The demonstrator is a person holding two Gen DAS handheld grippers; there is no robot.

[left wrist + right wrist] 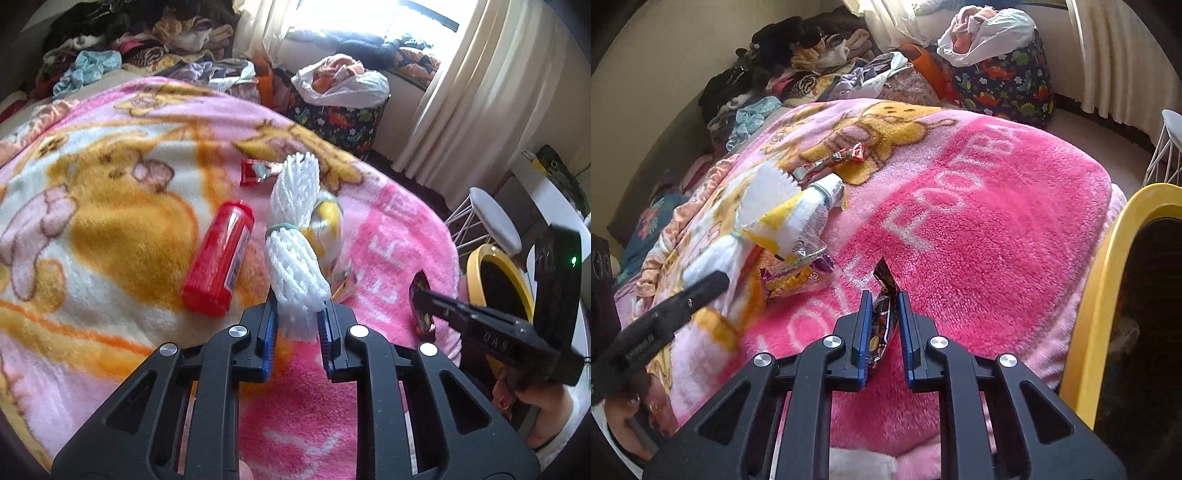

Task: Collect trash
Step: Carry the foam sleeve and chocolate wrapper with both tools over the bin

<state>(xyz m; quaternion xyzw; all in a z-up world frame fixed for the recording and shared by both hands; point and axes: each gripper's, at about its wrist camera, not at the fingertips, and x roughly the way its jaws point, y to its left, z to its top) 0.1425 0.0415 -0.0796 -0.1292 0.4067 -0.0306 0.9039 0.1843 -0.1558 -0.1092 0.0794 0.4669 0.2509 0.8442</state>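
**Gripper and Hand Appearance**

Left gripper [297, 321]: black moulded plastic linkage arms with triangular cut-outs, four round silver pivot screws, blue finger pads [269, 328]. Right gripper [883, 325]: identical build. Seen from the left wrist view, its side body carries embossed lettering and a green indicator light. The hand [635, 417] shows bare skin with dark nail polish.

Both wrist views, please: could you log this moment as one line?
left gripper: shut on white foam net | right gripper: shut on dark wrapper | yellow-rimmed bin: right of bed
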